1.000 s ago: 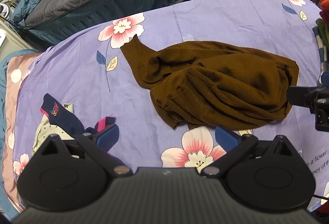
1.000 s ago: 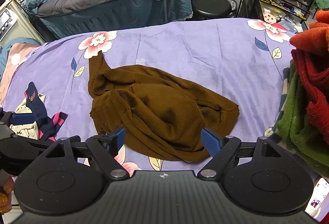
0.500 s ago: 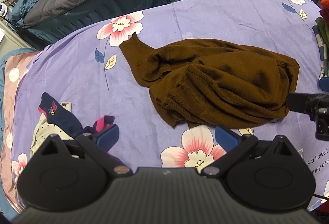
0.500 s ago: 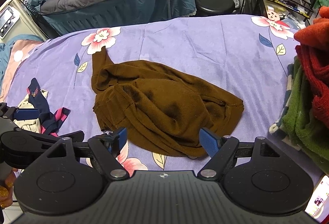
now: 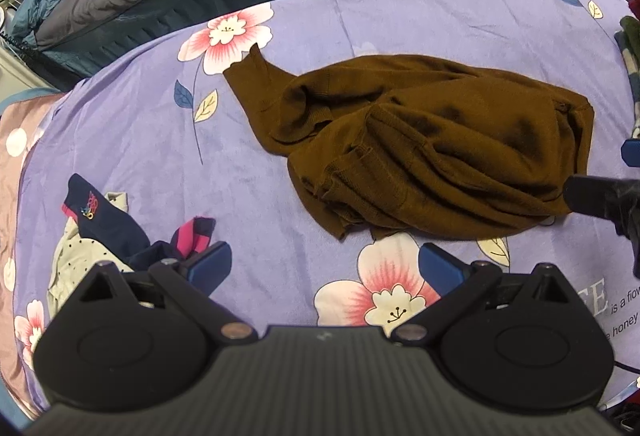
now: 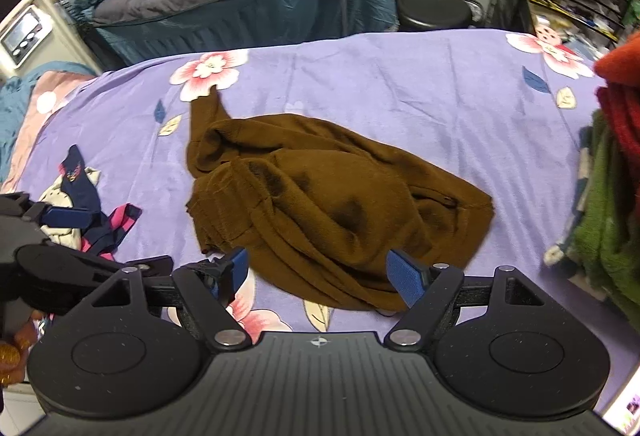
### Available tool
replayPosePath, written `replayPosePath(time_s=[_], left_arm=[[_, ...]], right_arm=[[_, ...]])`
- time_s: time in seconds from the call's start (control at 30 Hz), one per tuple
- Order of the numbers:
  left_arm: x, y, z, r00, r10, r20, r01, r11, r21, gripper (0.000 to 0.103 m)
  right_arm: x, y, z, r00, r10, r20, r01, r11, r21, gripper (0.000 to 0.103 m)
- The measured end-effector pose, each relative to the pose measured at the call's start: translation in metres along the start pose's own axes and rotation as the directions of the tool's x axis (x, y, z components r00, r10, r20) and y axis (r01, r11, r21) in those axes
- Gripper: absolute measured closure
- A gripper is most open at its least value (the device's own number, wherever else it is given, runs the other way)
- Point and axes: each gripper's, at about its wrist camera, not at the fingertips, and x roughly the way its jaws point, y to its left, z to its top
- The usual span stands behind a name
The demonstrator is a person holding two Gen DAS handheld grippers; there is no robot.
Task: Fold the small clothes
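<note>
The brown sweater (image 5: 432,152) lies crumpled in a heap in the middle of the purple floral sheet (image 5: 440,16), one sleeve (image 5: 256,84) trailing out toward 10 o'clock, so no fold on it shows yet. The left claw (image 5: 324,268) hovers at 6 o'clock of the heap, jaws spread wide and holding nothing; the right claw (image 6: 318,272) hangs over the near hem, likewise spread and empty. At 8 o'clock a small pile of socks (image 5: 116,228) sits unsorted, and at 3 o'clock a stack of red and green clothes (image 6: 612,172) waits at the sheet's edge. By the look of it, the work is barely begun: the sweater needs spreading flat before any folding.
</note>
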Motion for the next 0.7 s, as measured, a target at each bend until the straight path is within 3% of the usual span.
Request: replayPosePath(time_s=[0.17,0.3,0.37,0.43,0.47,0.6,0.7], left_arm=[[0.012,0.006,0.0,1.0,-0.003,-0.013,0.003,1.0,0.001,0.005],[0.029,0.016,-0.004,0.999,-0.033,0.039,0.033,0.999,0.005,0.012],[0.047,0.025,-0.009,0.999,-0.018,0.036,0.017,1.0,0.022,0.025],[0.065,0.036,-0.013,1.0,-0.013,0.028,0.012,0.999,0.035,0.045],[0.073,0.041,-0.015,0.999,-0.023,0.034,0.022,0.999,0.039,0.048],[0.094,0.053,-0.009,0.988,-0.127,0.084,0.124,0.991,0.041,0.049],[0.111,0.041,0.006,0.977,-0.177,0.117,0.168,0.982,0.081,0.048]], right_arm=[[0.009,0.002,-0.005,1.0,0.026,-0.011,-0.027,0.999,-0.04,0.0],[0.019,-0.001,-0.01,1.0,0.023,-0.006,-0.023,0.998,-0.05,0.0],[0.026,-0.004,-0.013,1.0,0.015,-0.011,-0.016,0.998,-0.064,0.0],[0.031,-0.006,-0.015,1.0,0.012,0.001,-0.012,0.995,-0.096,0.0],[0.035,-0.006,-0.015,1.0,0.006,0.011,-0.004,0.992,-0.123,0.0],[0.057,-0.004,-0.01,1.0,-0.005,0.02,0.01,0.975,-0.221,0.001],[0.075,0.008,-0.005,0.998,0.056,0.029,-0.045,0.953,-0.299,0.005]])
